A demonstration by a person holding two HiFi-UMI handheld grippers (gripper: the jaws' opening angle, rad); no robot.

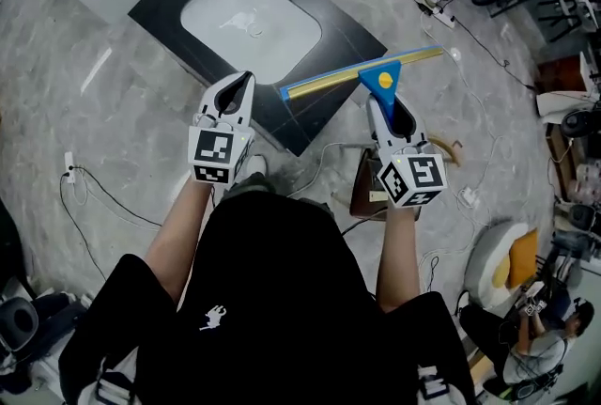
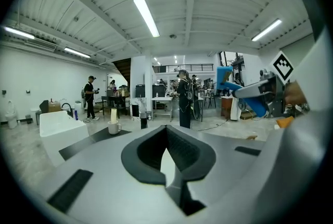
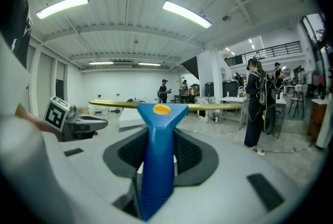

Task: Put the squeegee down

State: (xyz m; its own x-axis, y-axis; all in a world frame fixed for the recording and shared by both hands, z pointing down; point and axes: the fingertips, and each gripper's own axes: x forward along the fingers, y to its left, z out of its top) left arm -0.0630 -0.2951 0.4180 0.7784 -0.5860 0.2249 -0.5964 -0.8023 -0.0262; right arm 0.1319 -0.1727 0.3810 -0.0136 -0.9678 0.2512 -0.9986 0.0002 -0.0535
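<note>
Both forearms [image 1: 183, 225] reach forward side by side. Left tongs [image 1: 246, 77] are pressed together, empty; right tongs [image 1: 375, 102] pinch the squeegee [image 1: 382, 76] by its blue handle.

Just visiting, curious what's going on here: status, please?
Left gripper jaws together, empty. Right gripper clamped on blue-handled squeegee with yellow blade, held in air. Dark counter with white basin ahead; nothing seen blocking.

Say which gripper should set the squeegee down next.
Right. The right gripper is shut on the blue handle of the squeegee; the left gripper is shut, empty and apart from it.
</note>
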